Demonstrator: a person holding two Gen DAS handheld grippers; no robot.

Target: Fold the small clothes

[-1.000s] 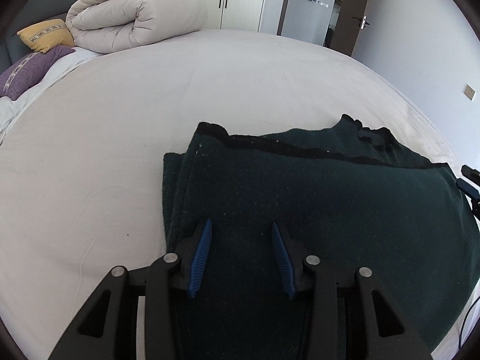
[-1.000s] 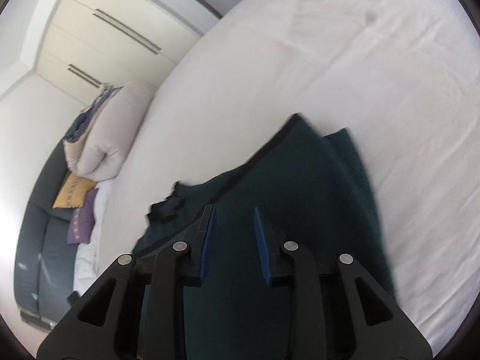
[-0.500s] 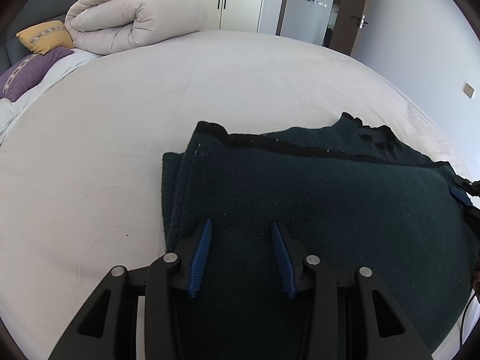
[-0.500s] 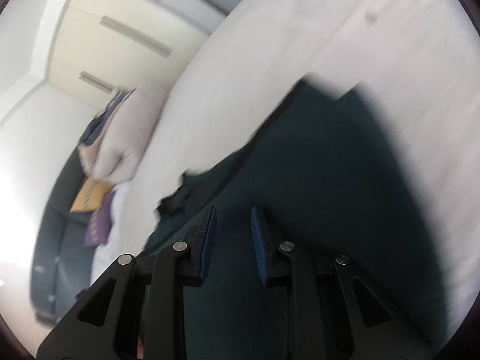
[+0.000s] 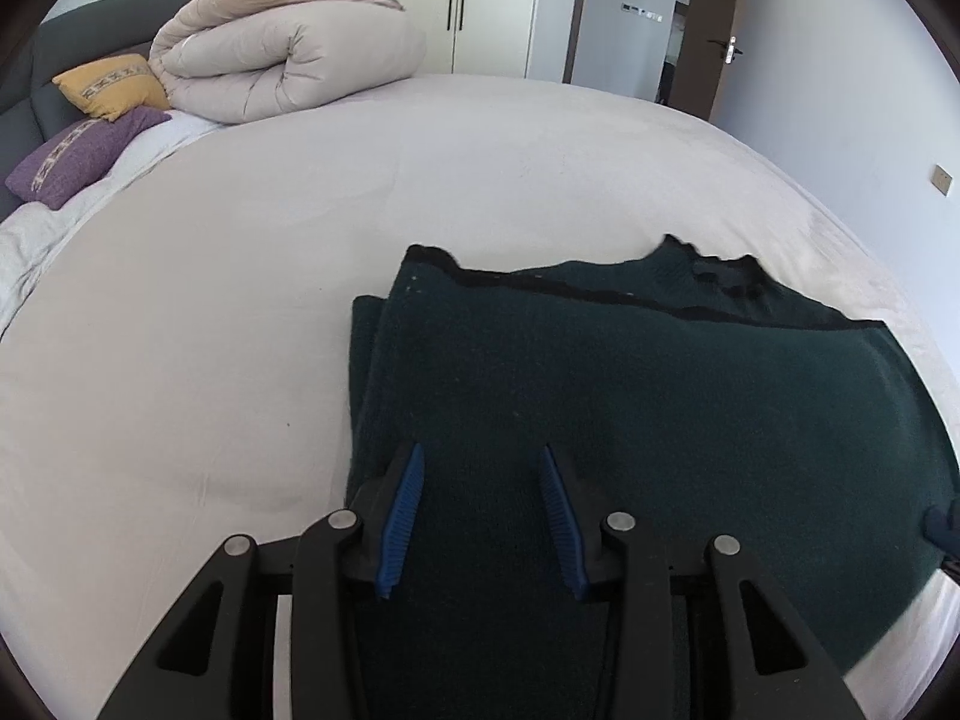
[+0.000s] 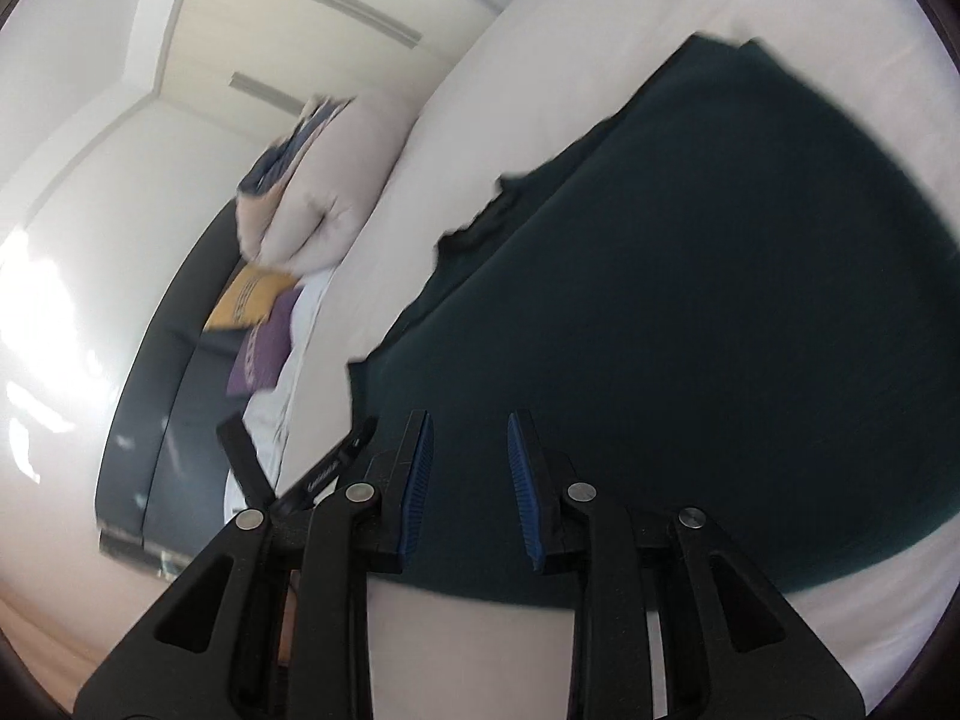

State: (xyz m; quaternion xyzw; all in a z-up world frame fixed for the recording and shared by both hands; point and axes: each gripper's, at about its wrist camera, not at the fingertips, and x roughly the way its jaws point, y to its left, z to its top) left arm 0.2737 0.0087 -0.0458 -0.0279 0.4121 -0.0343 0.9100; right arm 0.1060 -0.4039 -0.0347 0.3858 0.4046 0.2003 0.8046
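Dark green sweater [image 5: 660, 408], black-trimmed; white bedsheet [image 5: 210, 312].

Sweater [image 5: 630, 396] on bed [image 5: 240, 312]

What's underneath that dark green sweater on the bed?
The dark green sweater lies folded on the pale bed sheet, with its own lower layer peeking out along the left edge. Whatever else might sit beneath it is covered.

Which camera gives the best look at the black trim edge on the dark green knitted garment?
The left wrist view: it is sharp, and the black trim runs clearly across the dark green knitted garment lying on the white bed sheet. The right wrist view is blurred; the garment shows only as a dark shape with a ragged outline.
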